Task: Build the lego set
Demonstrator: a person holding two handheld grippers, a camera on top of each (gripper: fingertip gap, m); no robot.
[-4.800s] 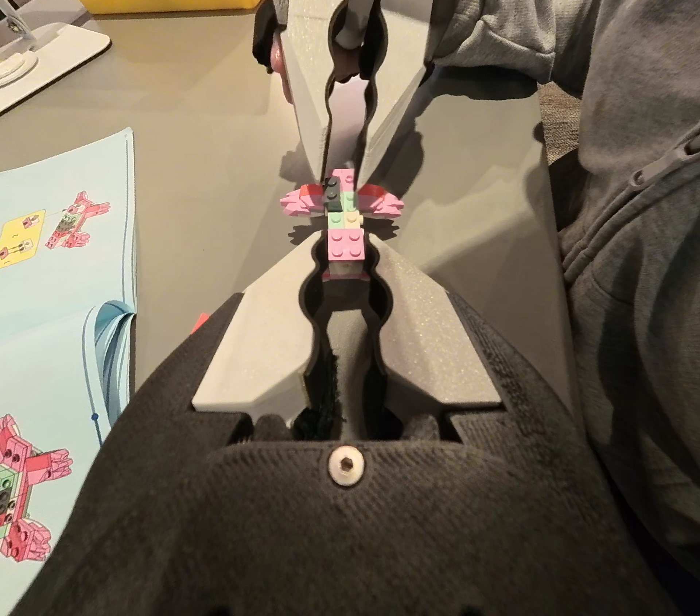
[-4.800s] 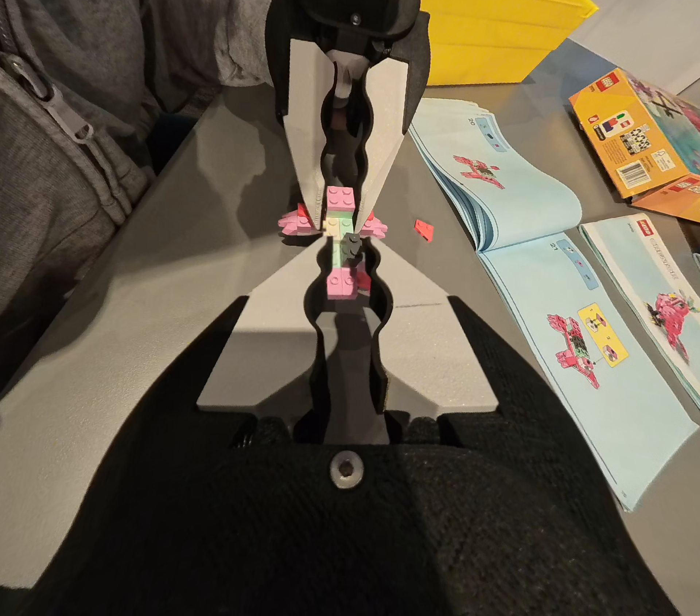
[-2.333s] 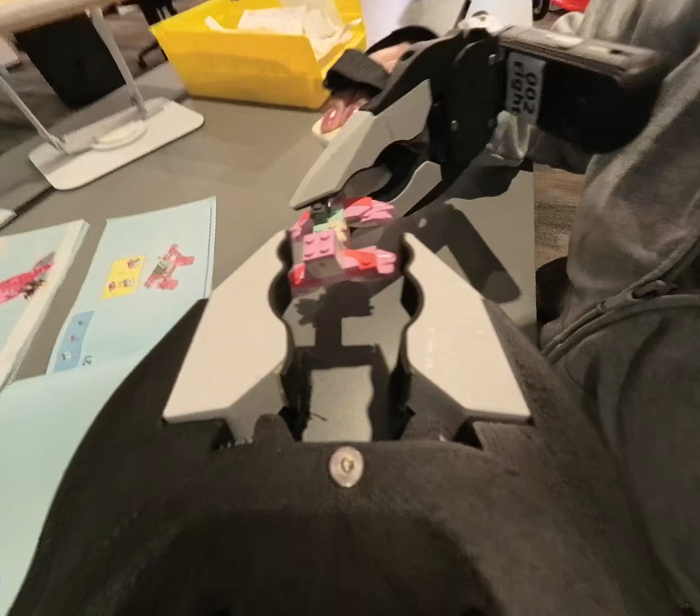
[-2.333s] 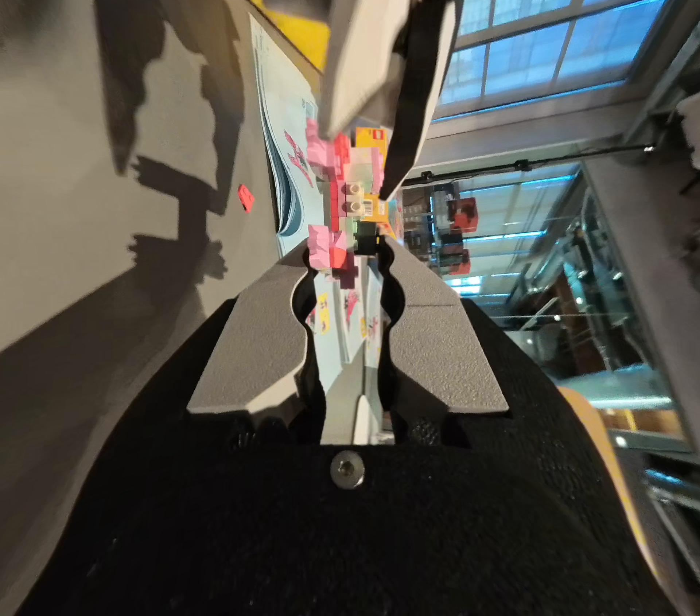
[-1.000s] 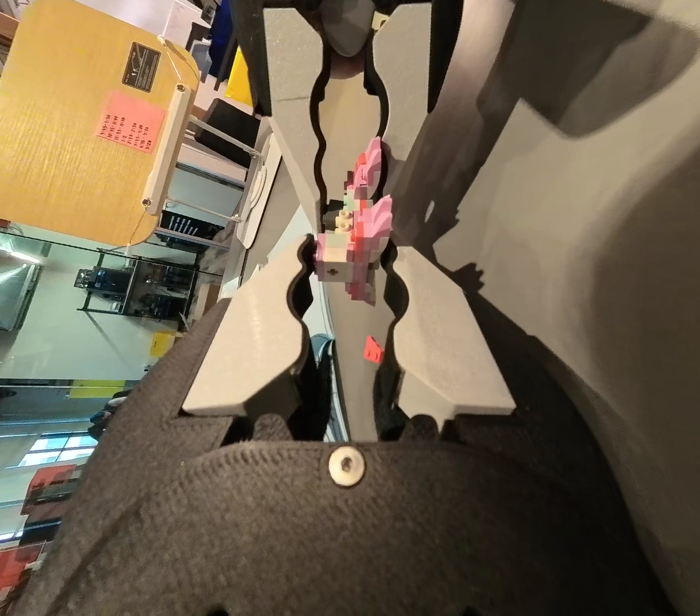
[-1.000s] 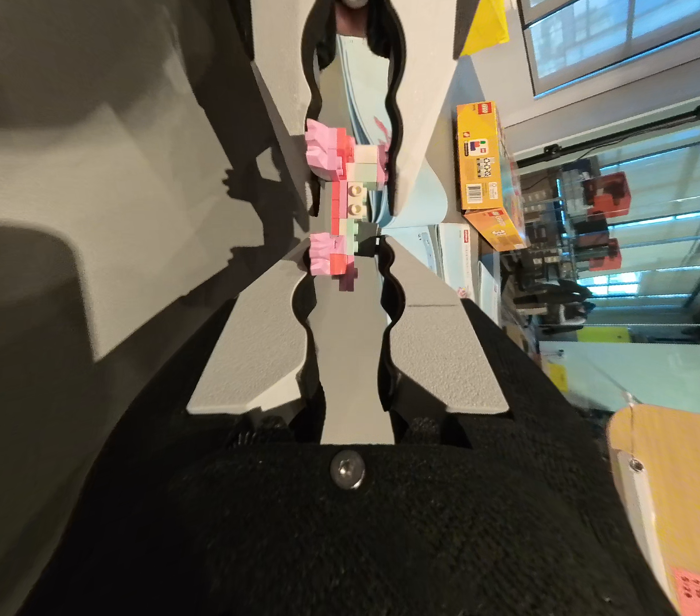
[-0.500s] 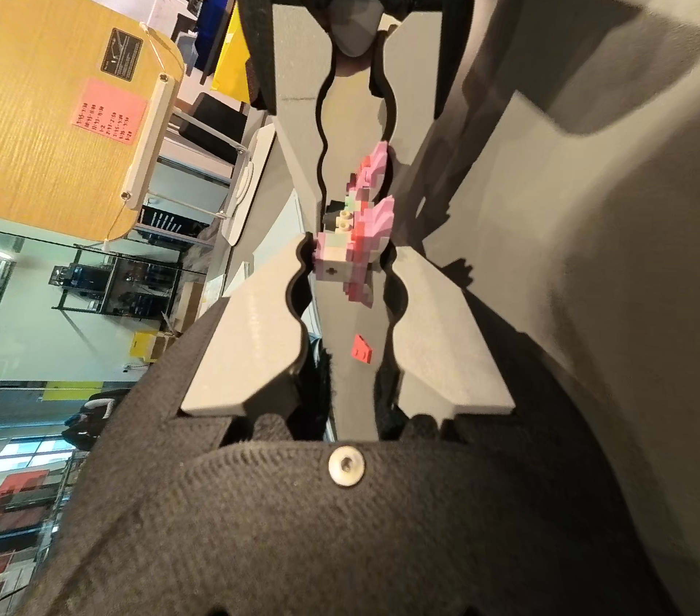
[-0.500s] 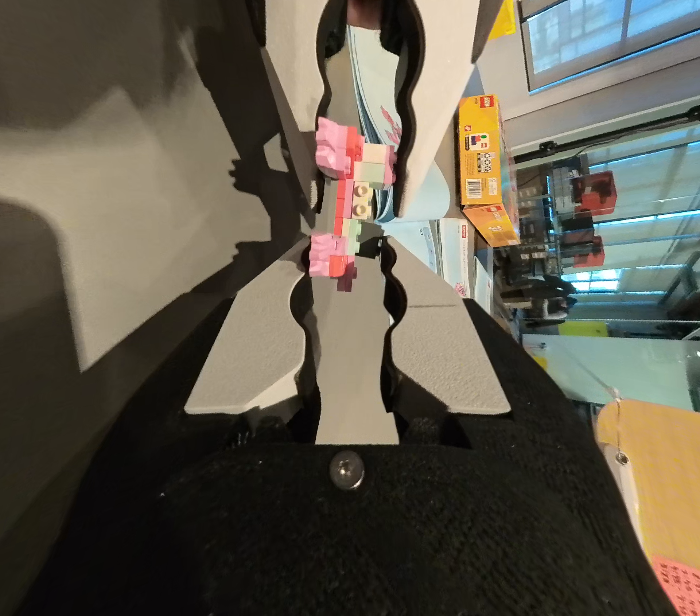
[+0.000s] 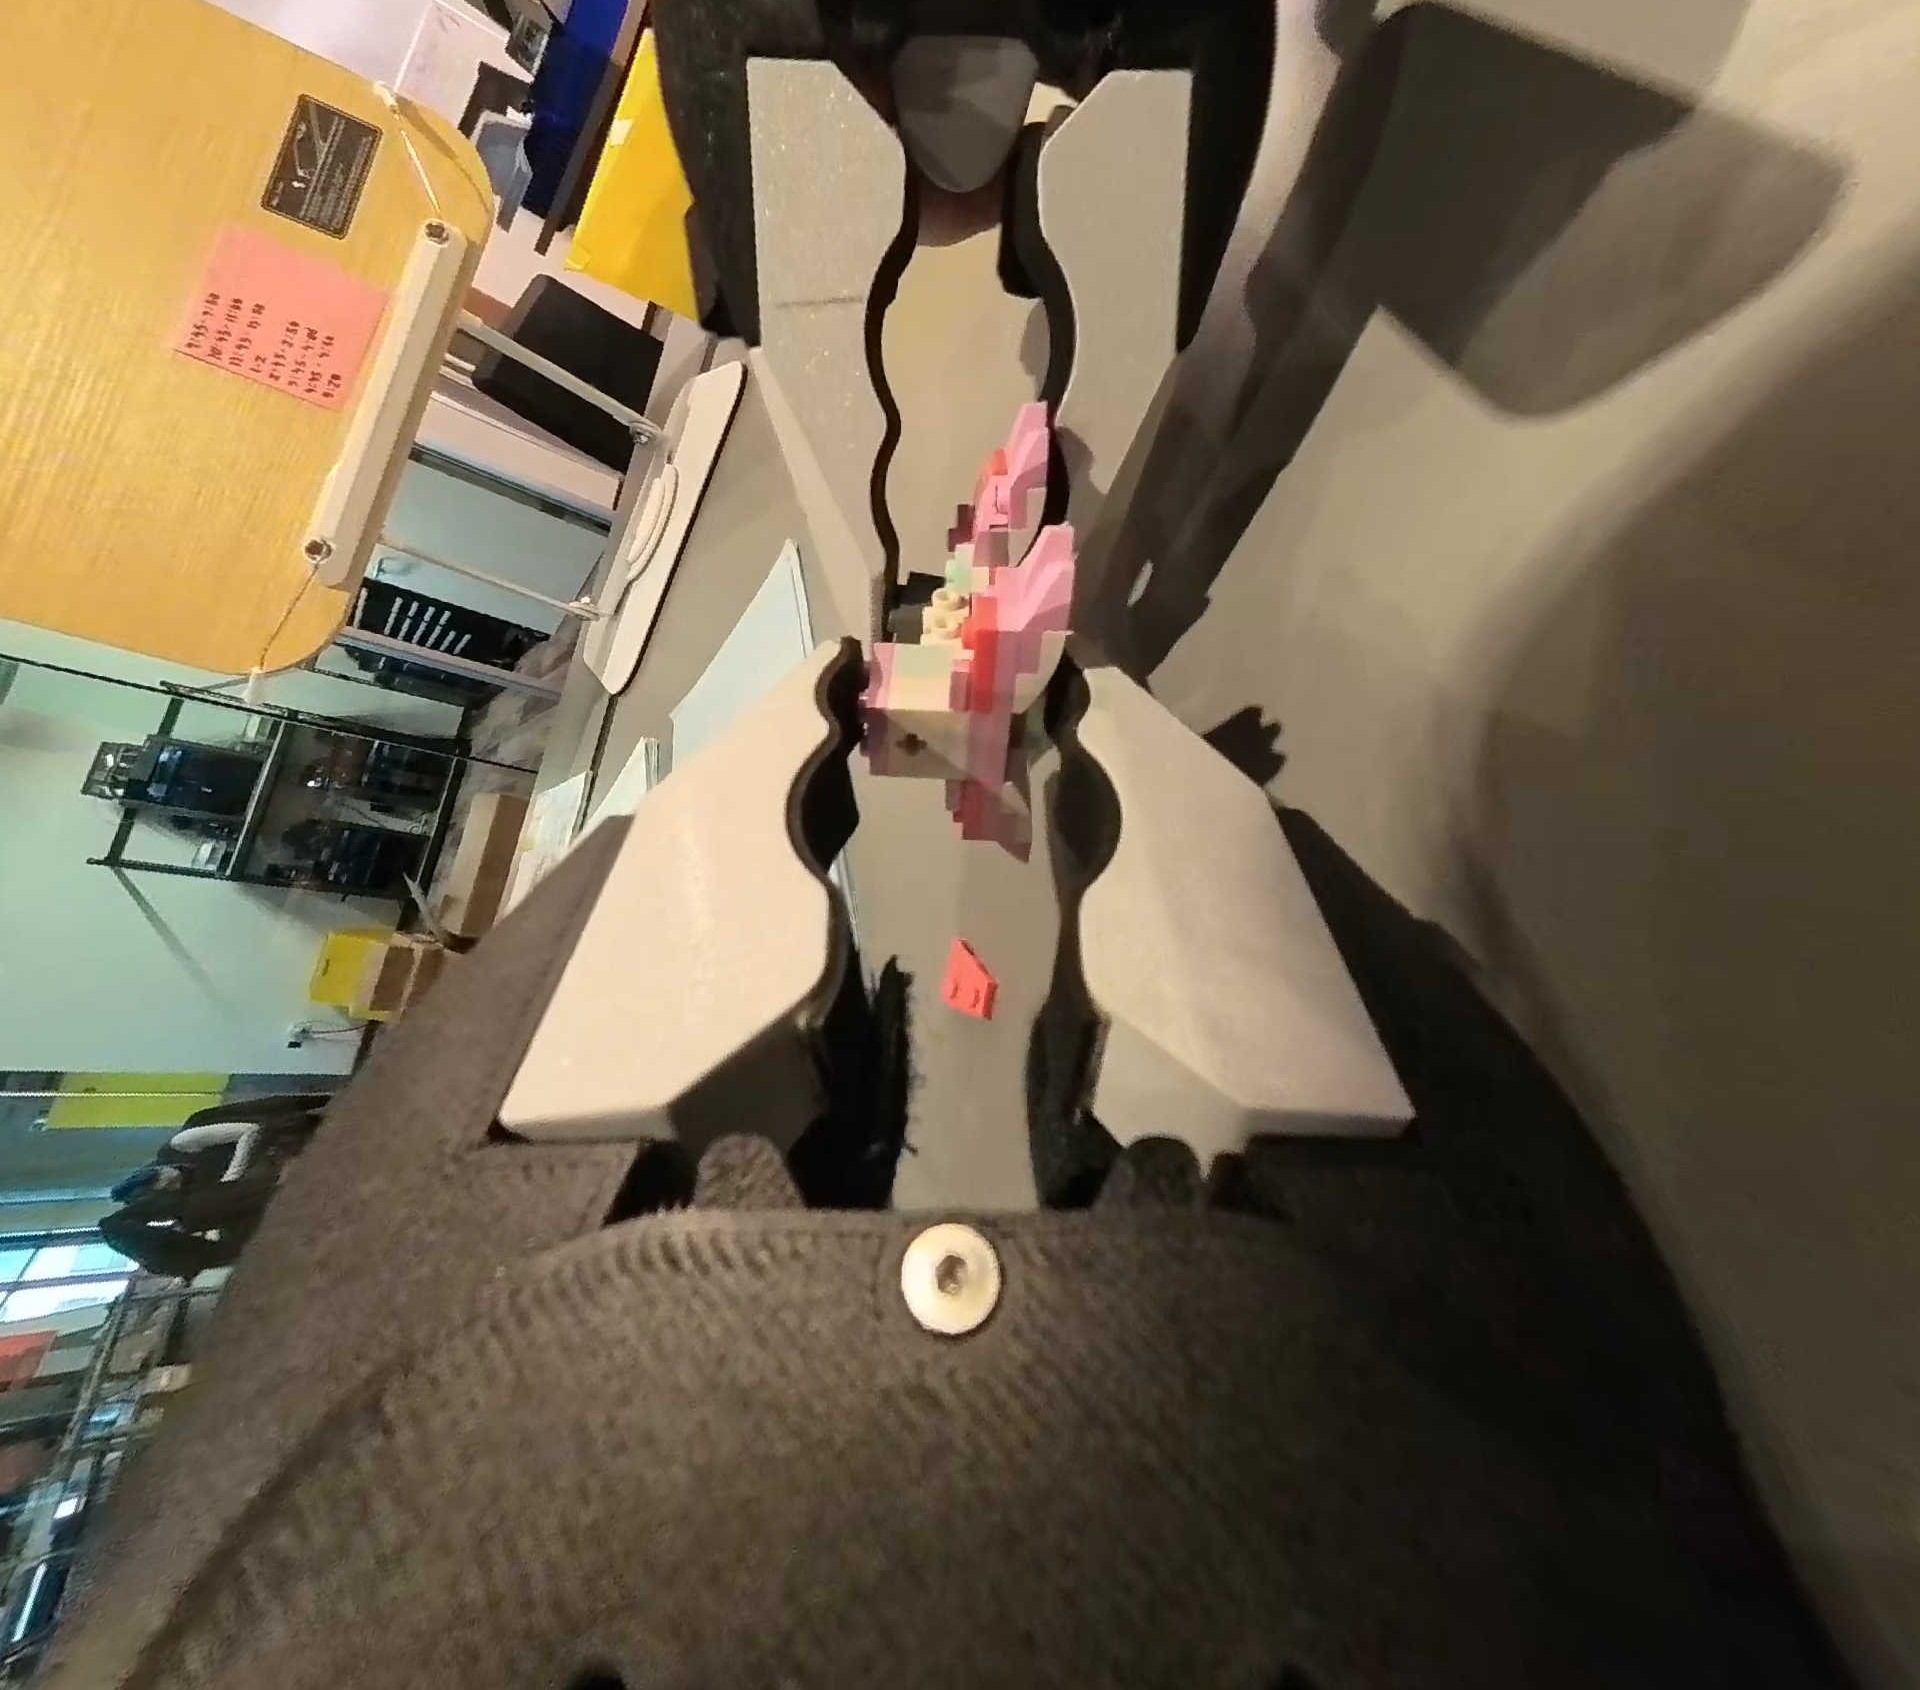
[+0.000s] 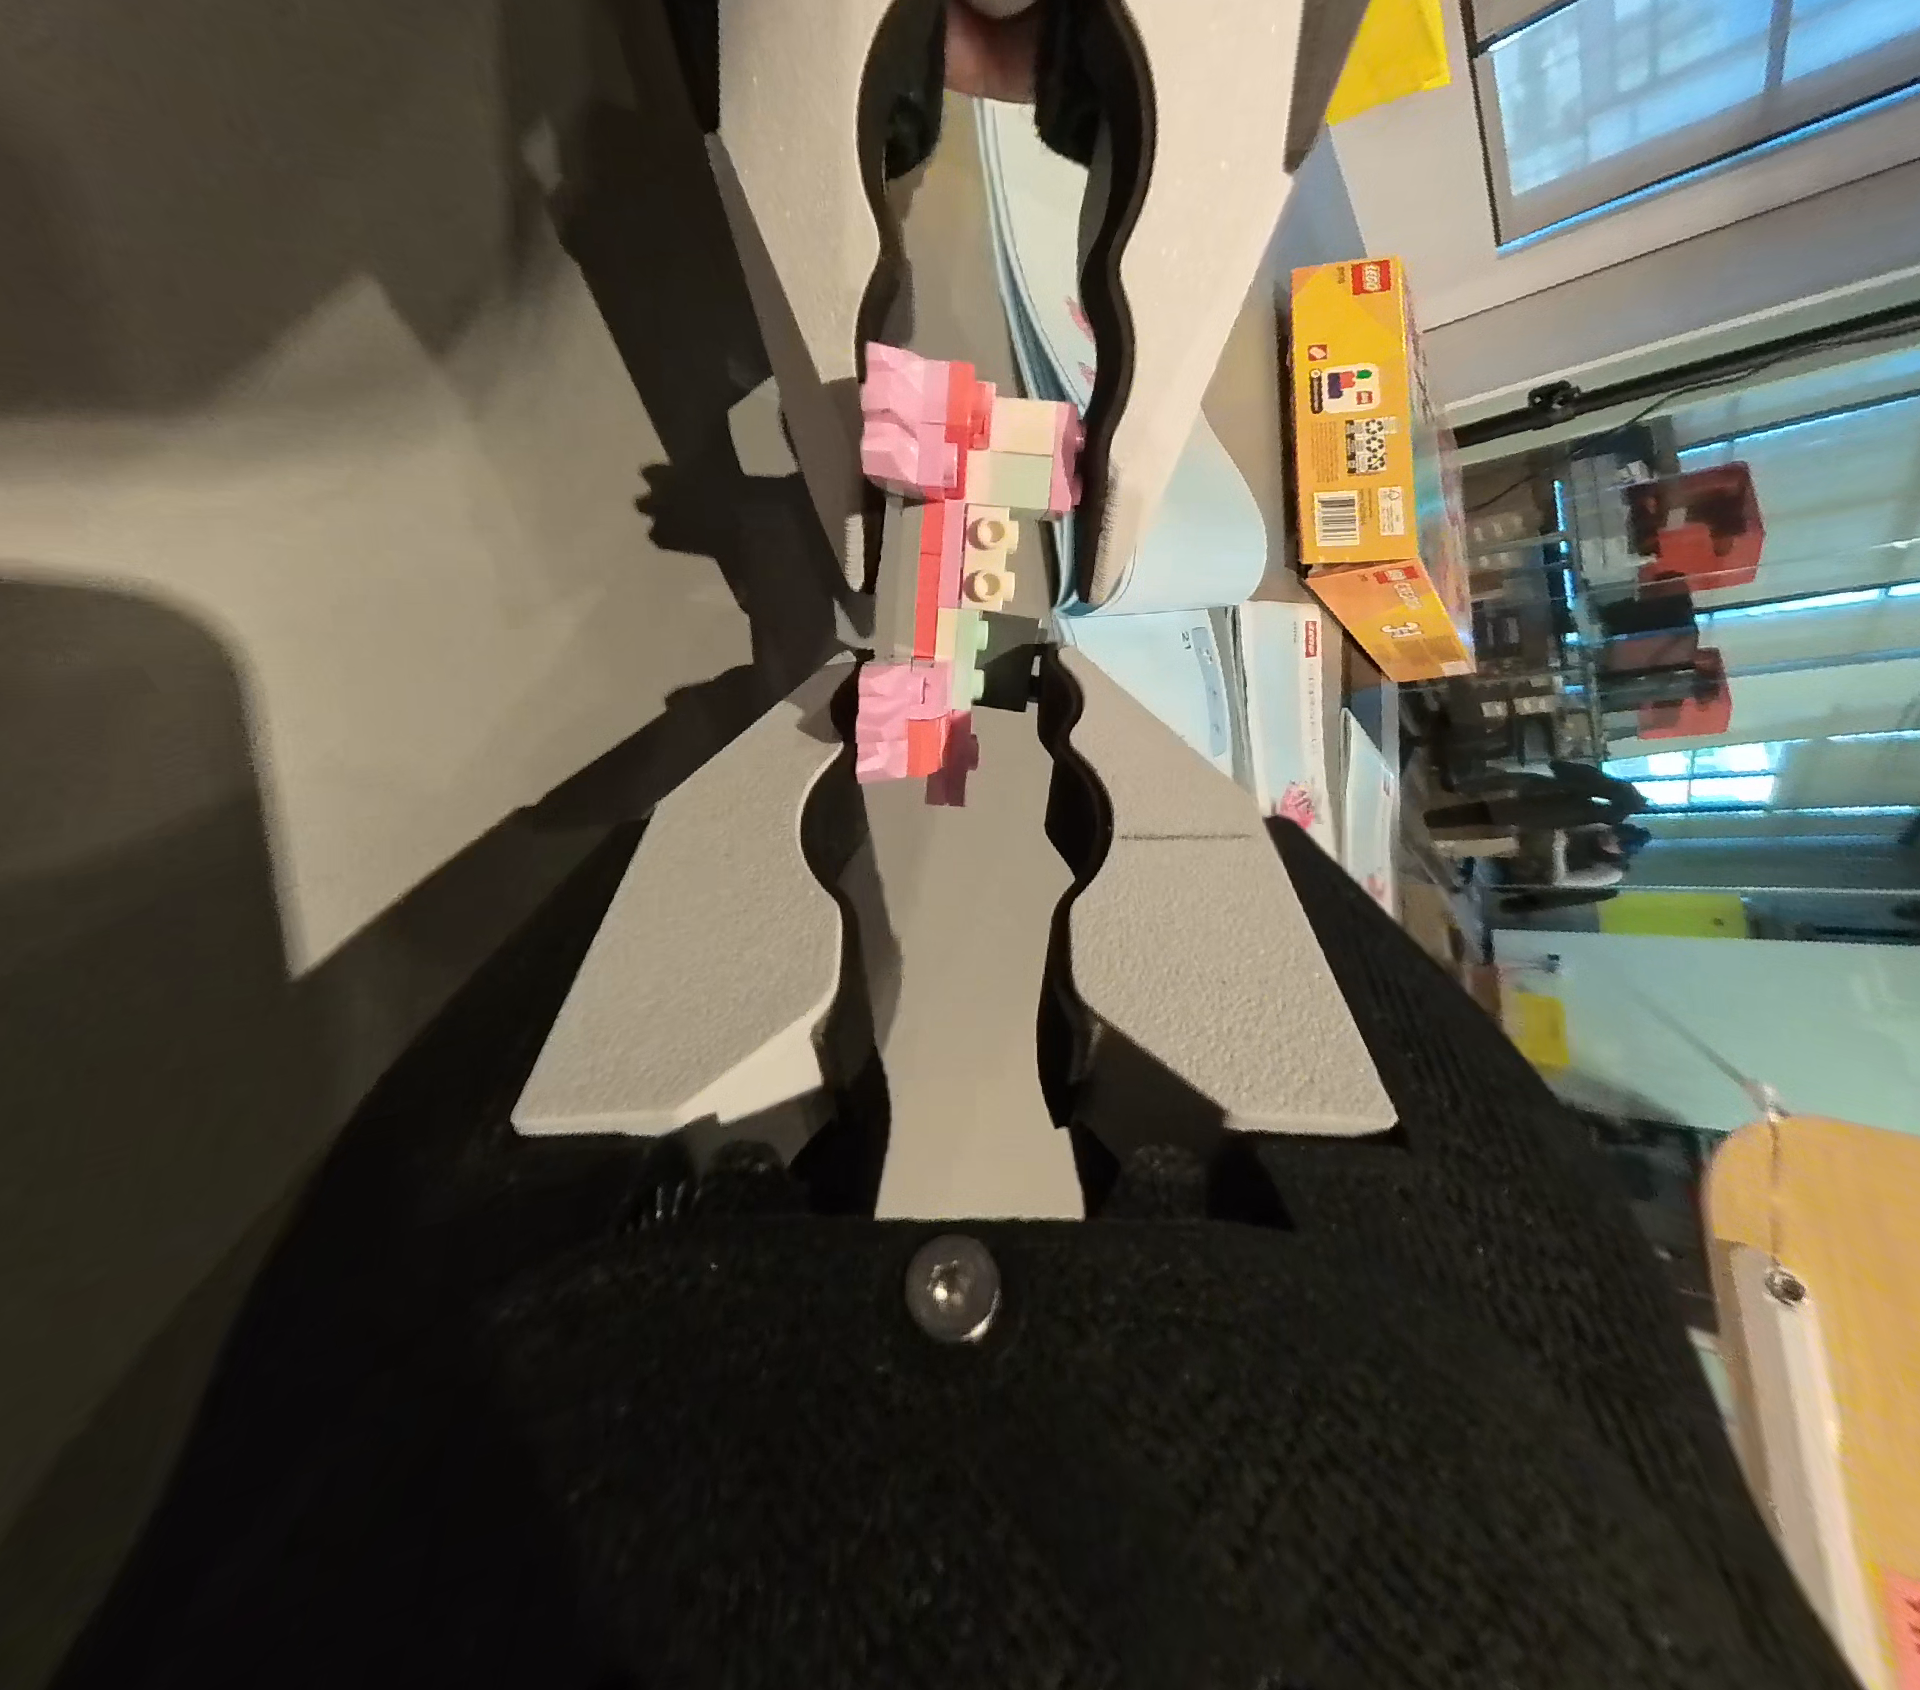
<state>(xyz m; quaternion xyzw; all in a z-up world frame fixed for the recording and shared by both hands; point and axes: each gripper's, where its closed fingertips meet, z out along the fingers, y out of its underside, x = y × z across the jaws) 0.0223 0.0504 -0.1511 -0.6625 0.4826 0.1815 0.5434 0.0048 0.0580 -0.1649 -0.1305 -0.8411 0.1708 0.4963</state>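
Note:
A small lego model (image 9: 961,705) of pink, red, pale green and white bricks hangs in the air, turned on its side. My left gripper (image 9: 956,690) is shut on one end of it. My right gripper (image 10: 945,674) is shut on the other end of the model (image 10: 961,539), by the pink foot and a black piece. The grippers face each other tip to tip. The right gripper (image 9: 977,560) comes from the top in the left wrist view, and the left gripper (image 10: 977,591) comes from the top in the right wrist view. A loose red piece (image 9: 971,980) lies on the grey table (image 9: 1558,601) beneath.
Both views are rolled about a quarter turn. Light blue instruction booklets (image 10: 1195,518), an orange lego box (image 10: 1351,414) and a yellow bin (image 10: 1392,9) lie on the table (image 10: 312,393). A wooden board on a stand (image 9: 156,290) with a white base (image 9: 675,518) stands farther off. Less than 4 cm separates the two grippers' tips.
Both grippers have lifted the model off the table and rolled it onto its side. Over the last half second it has only come slightly nearer to both cameras.

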